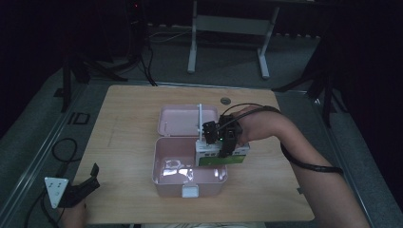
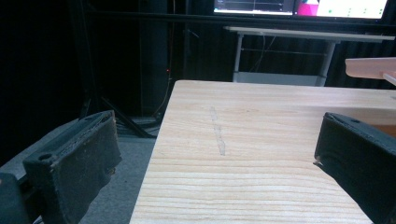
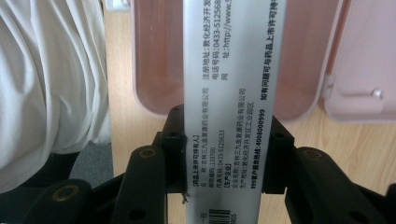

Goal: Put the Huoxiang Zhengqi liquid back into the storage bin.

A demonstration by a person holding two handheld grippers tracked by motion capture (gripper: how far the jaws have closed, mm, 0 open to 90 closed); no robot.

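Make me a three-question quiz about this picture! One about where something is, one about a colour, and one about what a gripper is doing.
1. Where is the left gripper?
A. Inside the case
B. At the table's near left corner
C. On the lid

2. What colour is the case?
A. Pink
B. Blue
C. Yellow

3. What is the right gripper doing?
A. Resting open on the table
B. Gripping the lid
C. Shut on the carton

Answers:
1. B: the high view shows it low on the left, by the table corner, away from the case.
2. A: both the open case and its flipped-back lid look pink.
3. C: in the right gripper view the jaws press both sides of the white printed carton, held above the case.
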